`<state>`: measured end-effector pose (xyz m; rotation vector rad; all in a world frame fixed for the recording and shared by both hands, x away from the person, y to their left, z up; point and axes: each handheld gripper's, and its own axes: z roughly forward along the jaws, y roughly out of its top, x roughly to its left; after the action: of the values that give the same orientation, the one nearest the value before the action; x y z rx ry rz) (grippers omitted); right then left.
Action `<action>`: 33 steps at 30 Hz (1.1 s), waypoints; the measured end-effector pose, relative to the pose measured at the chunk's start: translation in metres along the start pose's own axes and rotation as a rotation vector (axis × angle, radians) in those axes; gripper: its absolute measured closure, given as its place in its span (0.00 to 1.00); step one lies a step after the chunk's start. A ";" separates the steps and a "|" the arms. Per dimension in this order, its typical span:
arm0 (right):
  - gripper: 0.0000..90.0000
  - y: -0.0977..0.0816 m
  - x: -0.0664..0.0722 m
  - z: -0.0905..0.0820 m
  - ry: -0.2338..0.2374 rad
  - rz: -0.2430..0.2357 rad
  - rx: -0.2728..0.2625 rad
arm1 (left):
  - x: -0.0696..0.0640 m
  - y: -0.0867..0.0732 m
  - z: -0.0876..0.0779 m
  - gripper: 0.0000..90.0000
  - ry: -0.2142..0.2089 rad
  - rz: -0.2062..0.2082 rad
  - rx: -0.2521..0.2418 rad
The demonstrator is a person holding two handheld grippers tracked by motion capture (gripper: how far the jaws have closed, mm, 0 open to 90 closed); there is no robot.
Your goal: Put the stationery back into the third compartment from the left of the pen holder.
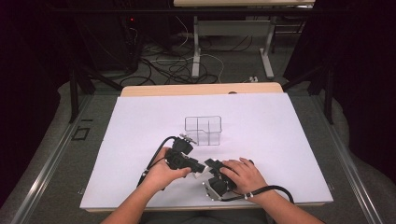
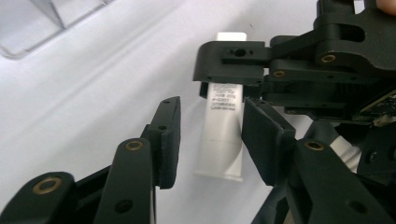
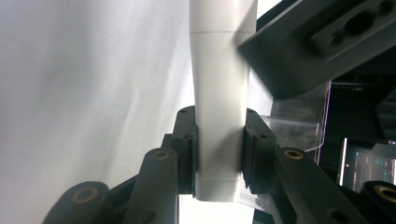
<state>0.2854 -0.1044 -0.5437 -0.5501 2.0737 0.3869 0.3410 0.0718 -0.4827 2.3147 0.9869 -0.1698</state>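
Observation:
A white tube [image 2: 219, 140] with small print lies low over the white table cover [image 1: 261, 126]. My right gripper [image 3: 219, 116] is shut on the tube [image 3: 219, 70], with a pad pressed on each side near one end. In the left gripper view the right gripper [image 2: 231, 77] clamps the tube's far part. My left gripper [image 2: 212, 107] is open, its jaws standing on either side of the tube's near part, the left pad clearly apart from it. From above, both grippers [image 1: 198, 167] [image 1: 210, 171] meet near the table's front, a hand on each.
A clear plastic container [image 1: 203, 129] with dividers stands mid-table just beyond the grippers; its corner [image 2: 42, 23] sits at the upper left of the left gripper view. Beyond the table's far edge lie cables and the legs of another table [image 1: 196, 51].

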 end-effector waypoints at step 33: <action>0.78 -0.042 -0.021 -0.002 0.010 0.644 -0.151 | 0.064 -0.016 -0.017 0.36 0.237 -0.031 -0.215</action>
<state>0.3157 -0.1367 -0.5275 0.0516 2.2069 0.9163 0.3735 0.1300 -0.4986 2.1559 1.0996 0.1942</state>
